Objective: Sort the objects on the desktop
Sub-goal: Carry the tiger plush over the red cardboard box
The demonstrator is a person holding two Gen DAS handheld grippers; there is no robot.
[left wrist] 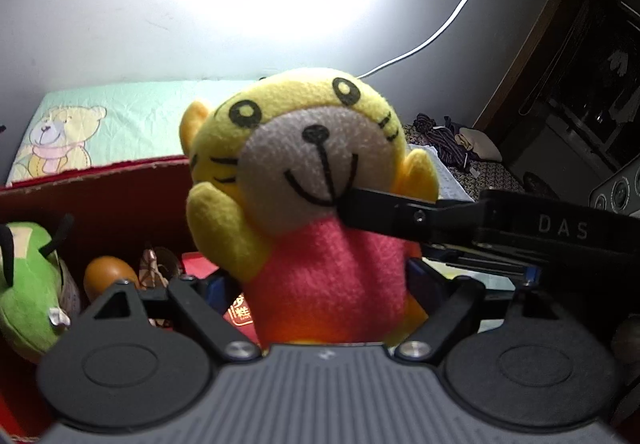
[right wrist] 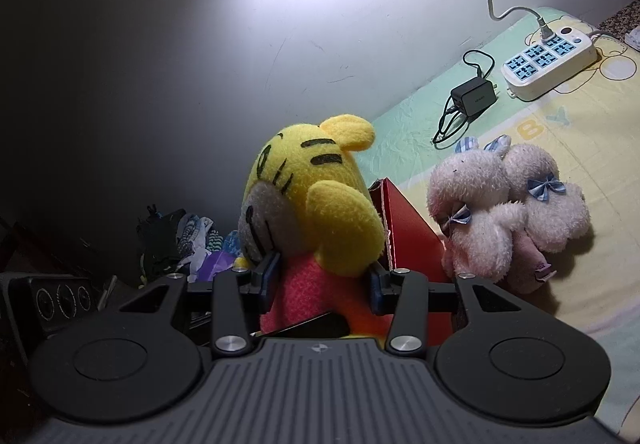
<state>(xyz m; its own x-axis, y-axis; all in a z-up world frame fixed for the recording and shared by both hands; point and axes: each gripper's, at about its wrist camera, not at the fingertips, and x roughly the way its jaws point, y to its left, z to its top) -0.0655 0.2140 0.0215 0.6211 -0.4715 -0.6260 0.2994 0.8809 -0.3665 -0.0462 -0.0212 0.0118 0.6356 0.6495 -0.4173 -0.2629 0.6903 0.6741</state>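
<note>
The yellow tiger plush (left wrist: 320, 180) was held clamped by both the left gripper (left wrist: 320, 284) and right gripper (right wrist: 320, 280) above the red box (left wrist: 100, 196).

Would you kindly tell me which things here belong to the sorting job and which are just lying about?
Job: yellow tiger plush, held by both the left tool and right tool; red box; green plush; pink plush rabbits.

Lying about: power strip; black charger; clothes pile.
</note>
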